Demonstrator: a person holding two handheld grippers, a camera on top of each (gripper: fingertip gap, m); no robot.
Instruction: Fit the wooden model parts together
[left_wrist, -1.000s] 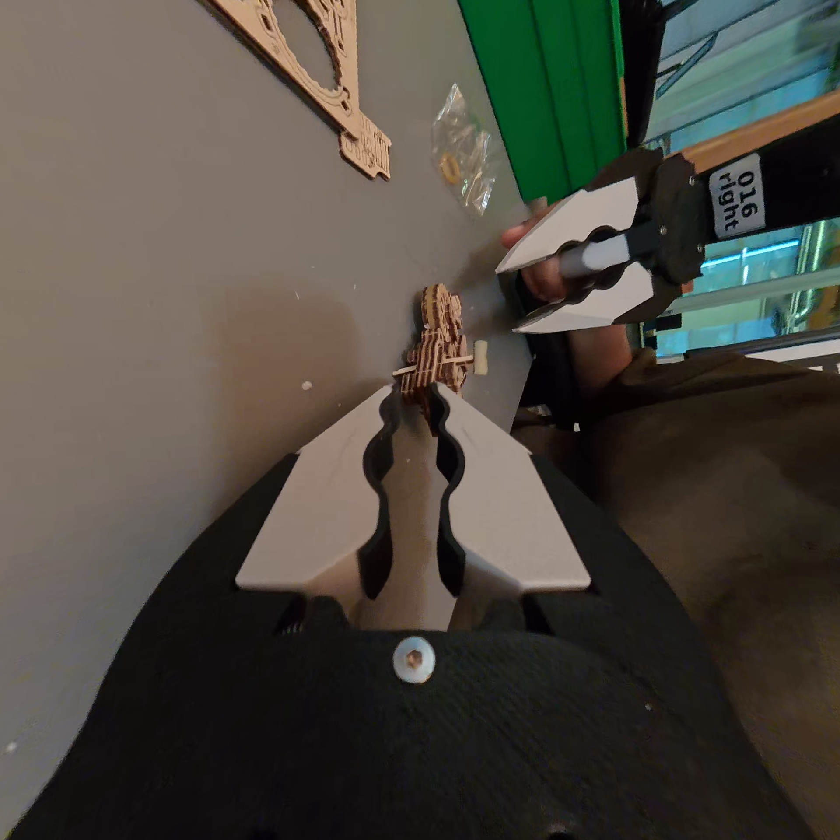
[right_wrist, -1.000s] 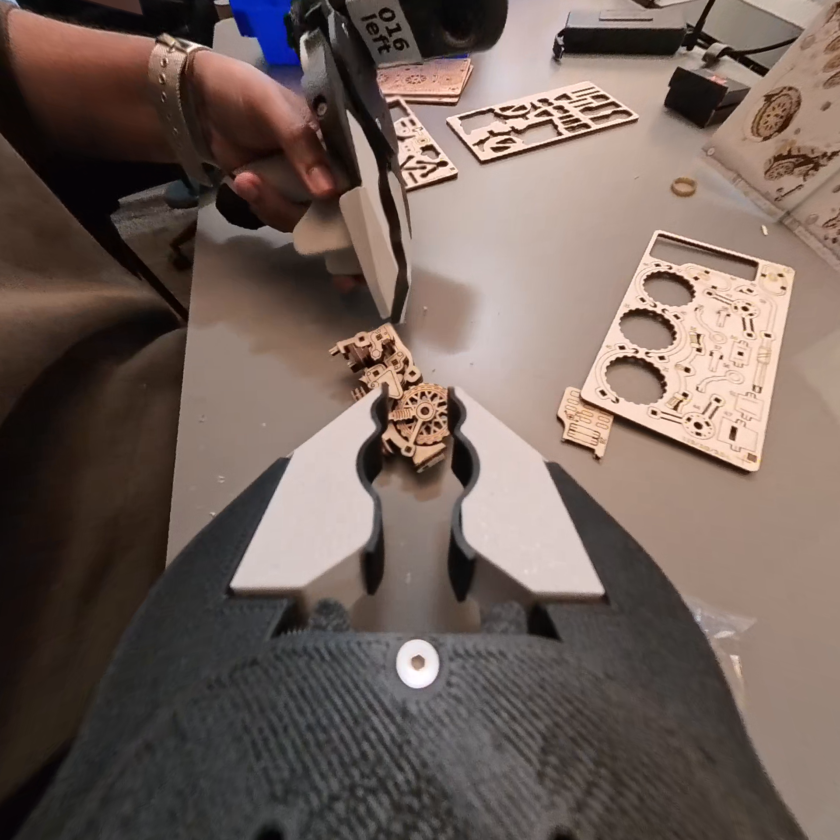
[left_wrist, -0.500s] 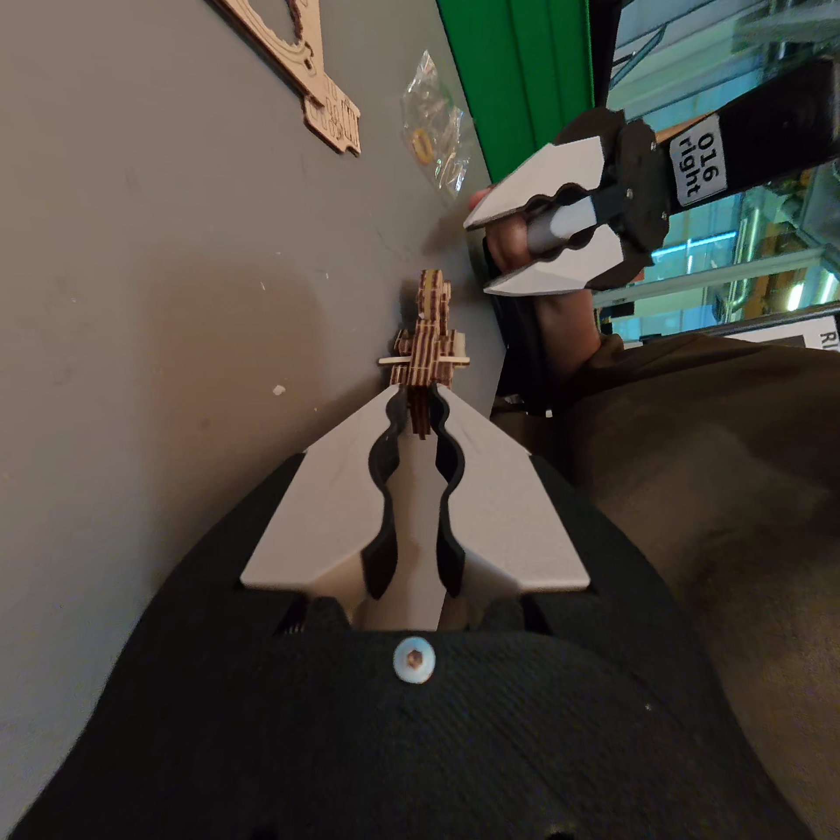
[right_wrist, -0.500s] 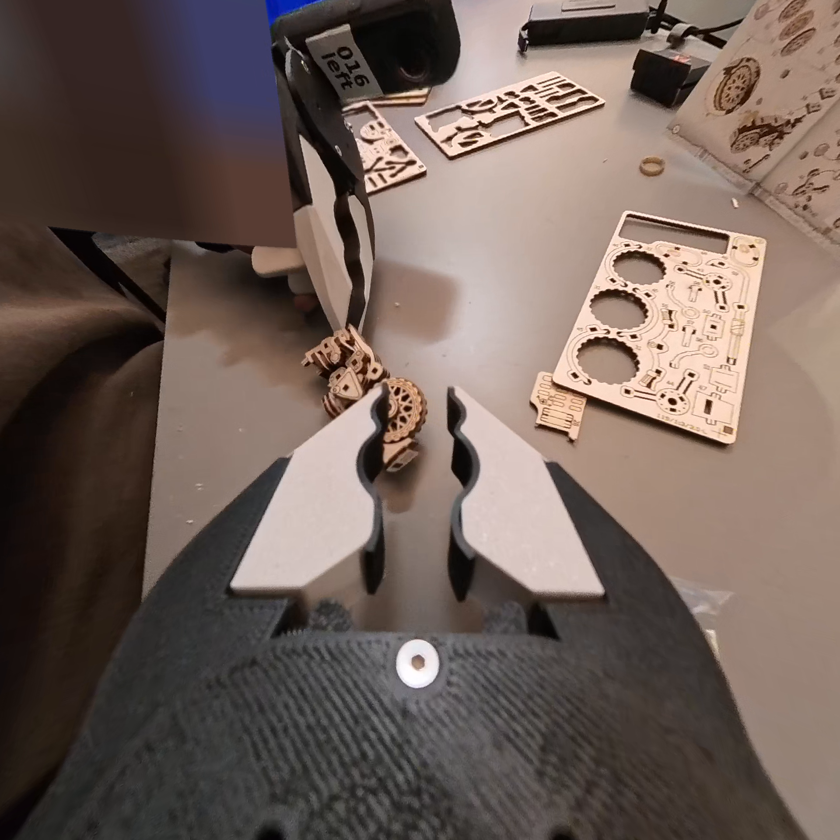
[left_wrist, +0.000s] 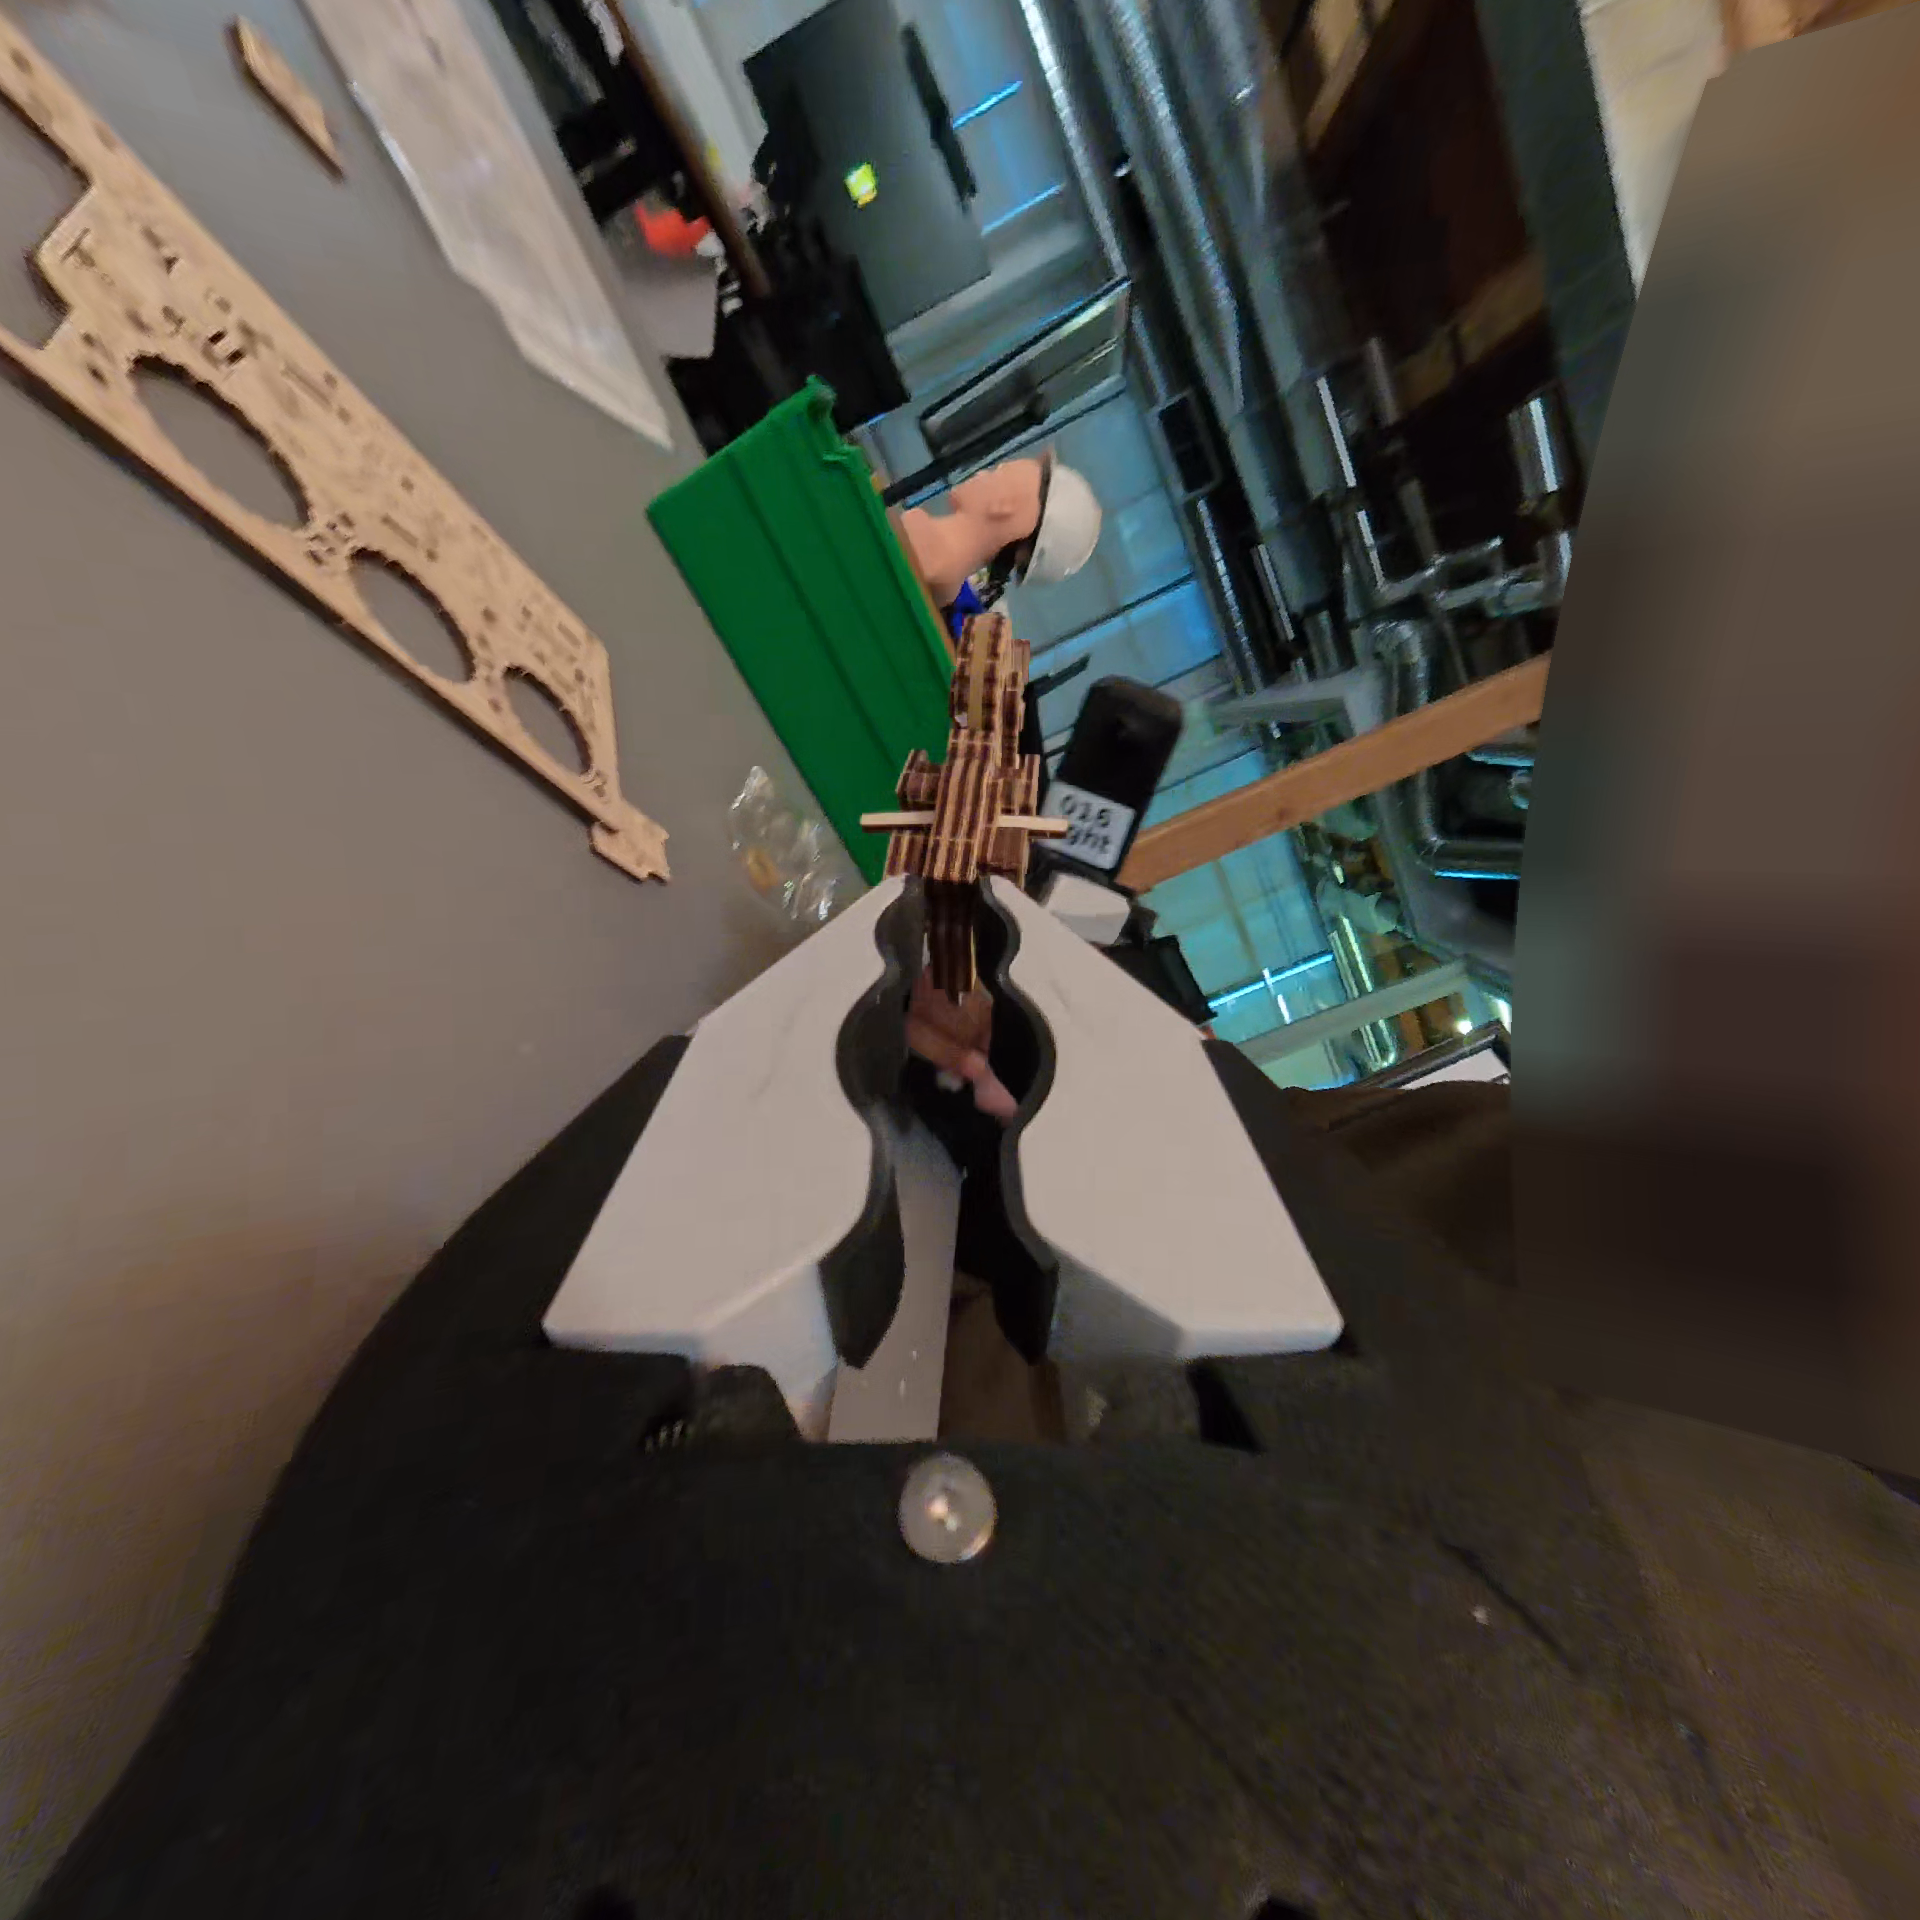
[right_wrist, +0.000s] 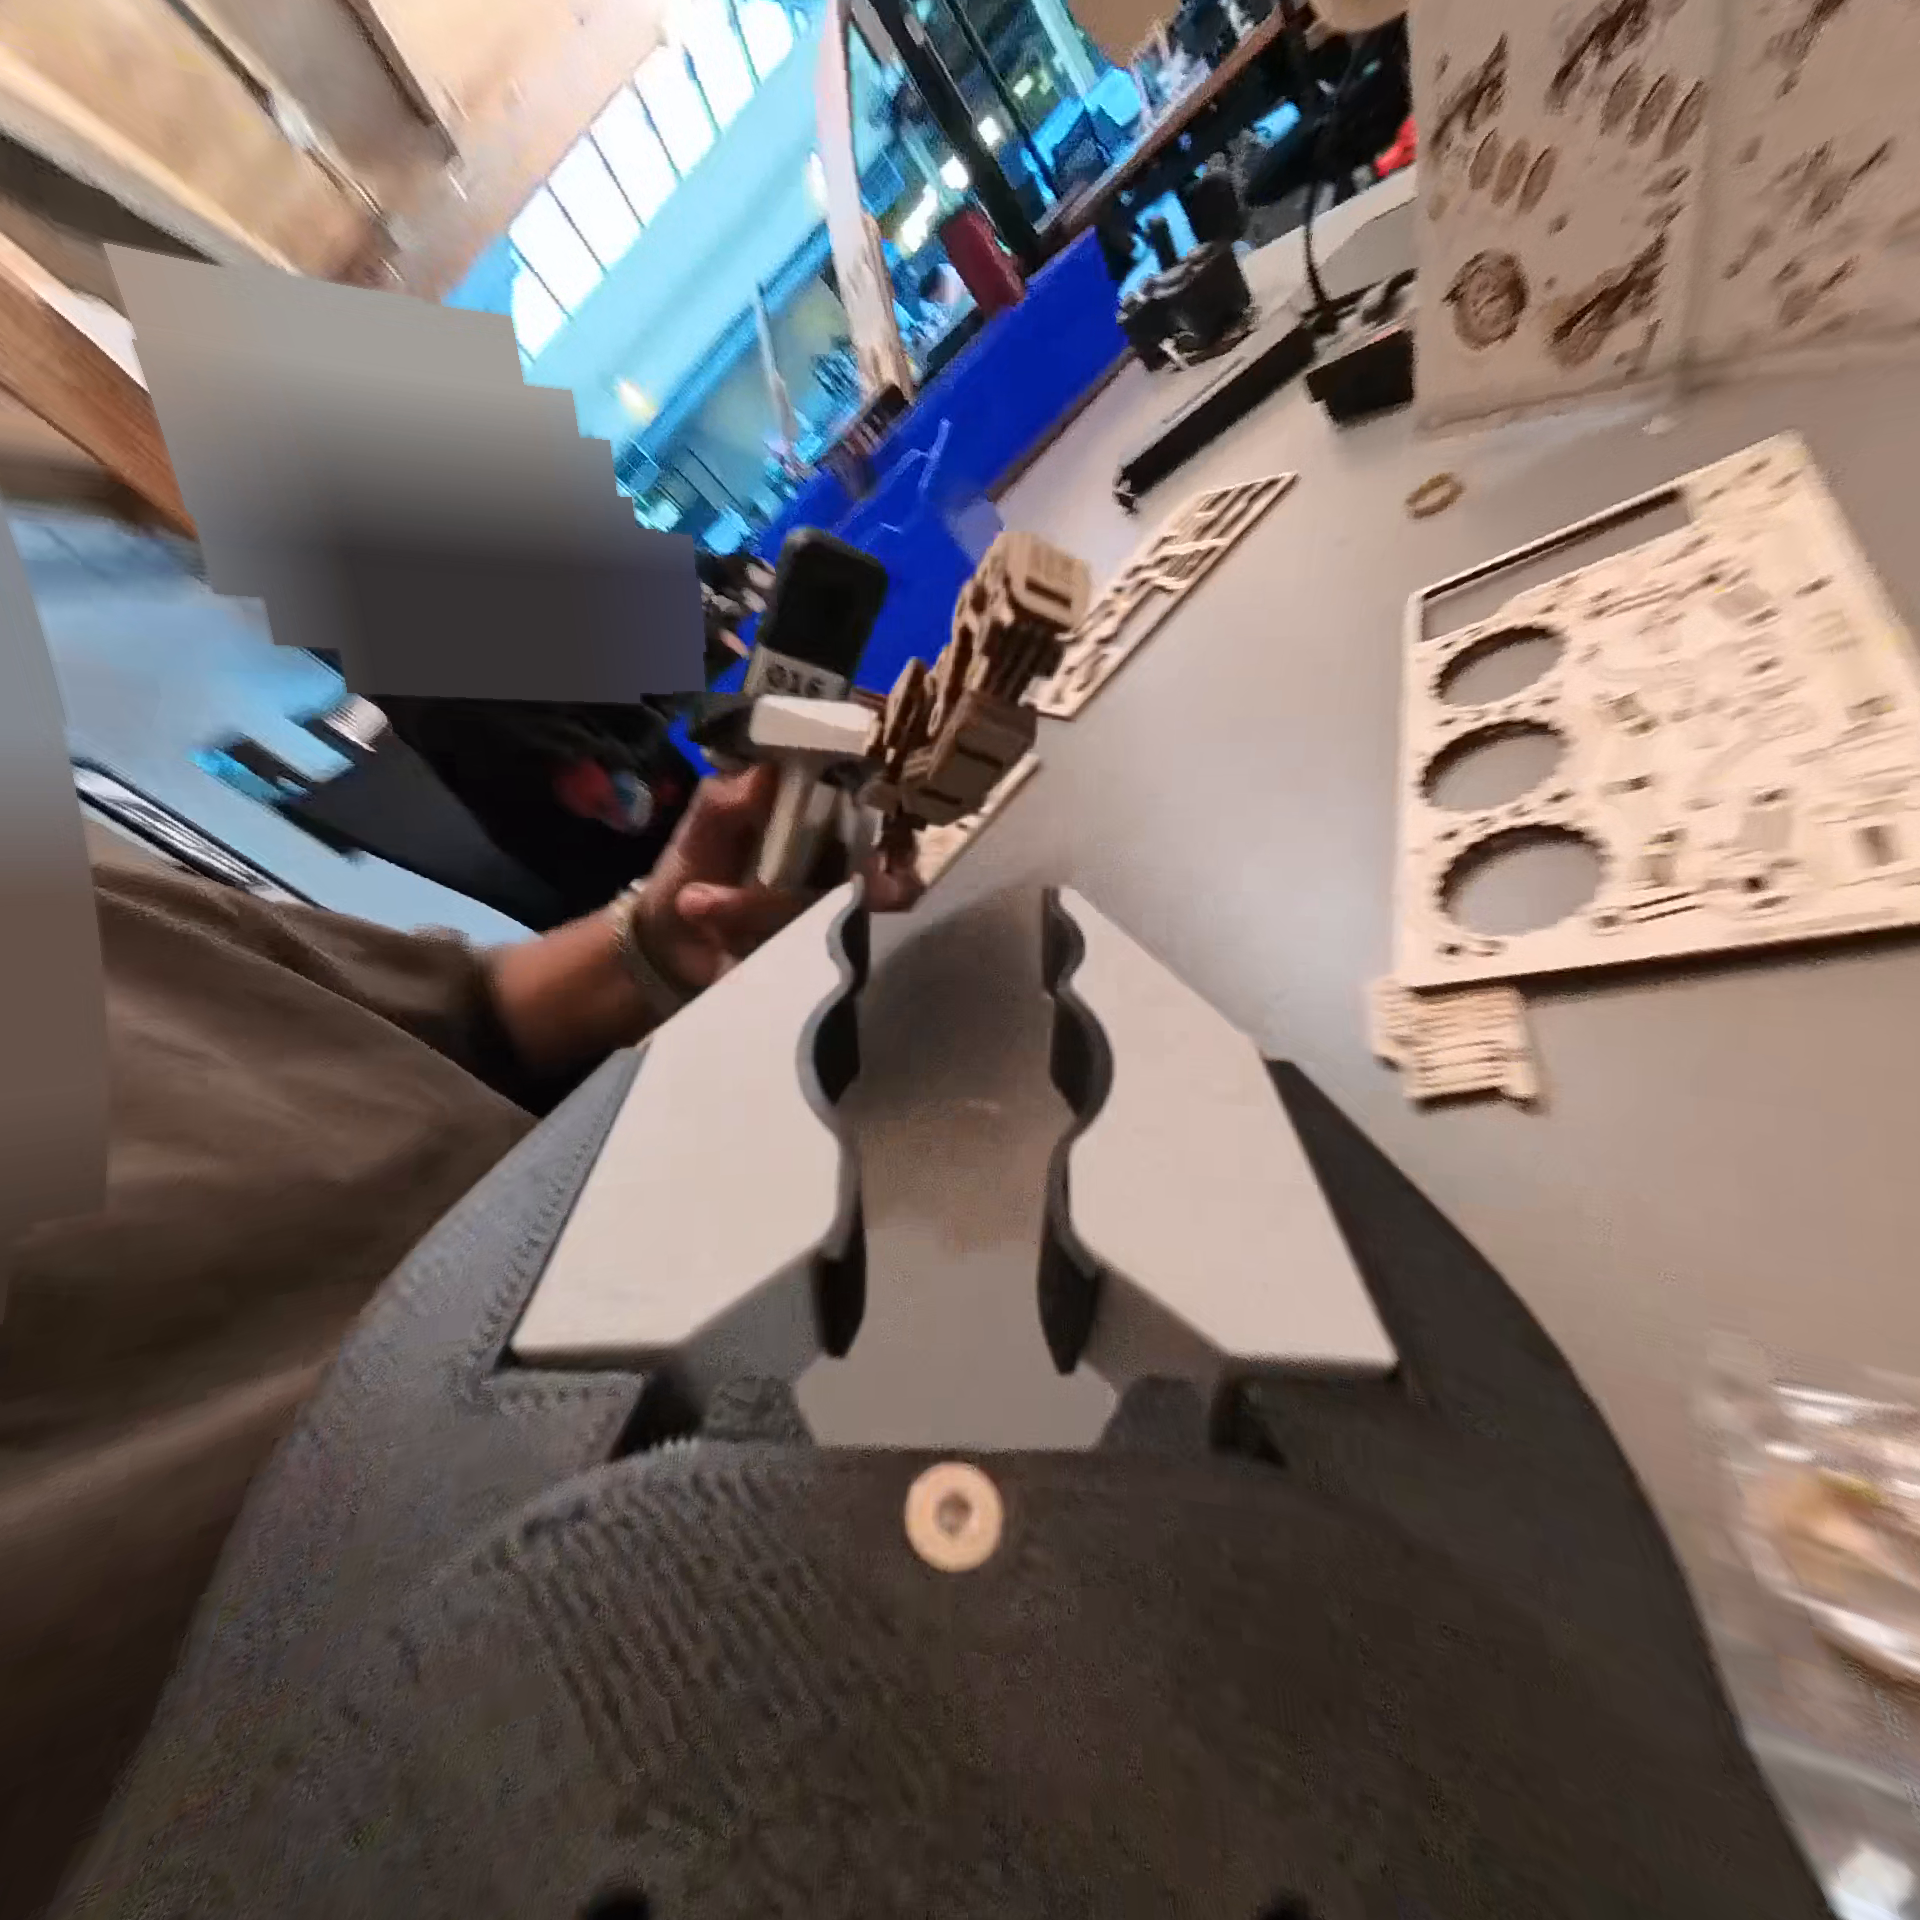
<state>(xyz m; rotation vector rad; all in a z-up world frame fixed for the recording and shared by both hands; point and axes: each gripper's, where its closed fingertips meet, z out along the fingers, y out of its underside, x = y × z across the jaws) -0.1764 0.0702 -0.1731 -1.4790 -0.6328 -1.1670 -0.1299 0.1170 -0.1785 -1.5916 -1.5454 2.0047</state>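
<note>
Two claws in play, and only one has a load. The left gripper (left_wrist: 951, 894) is clamped on the wooden model assembly (left_wrist: 971, 800), pinched edge-on at the very fingertips and raised clear of the grey table (left_wrist: 260, 935), centre frame. From the right wrist view that same assembly (right_wrist: 982, 691) sits up in the air at upper centre, the left gripper (right_wrist: 831, 769) gripping it from the left side of the frame. The right gripper (right_wrist: 951, 914) is spread wide with nothing between its fingers, bare tabletop (right_wrist: 1195, 790) showing through the gap.

Down on the table, a punched-out wooden parts sheet (right_wrist: 1662, 727) with three round holes lies at right, a small loose wooden piece (right_wrist: 1455, 1039) just below it, and a clear plastic bag (right_wrist: 1849, 1507) at the lower right edge. A green bin (left_wrist: 800, 623) stands beyond the table edge, pipes and shelving blurred behind.
</note>
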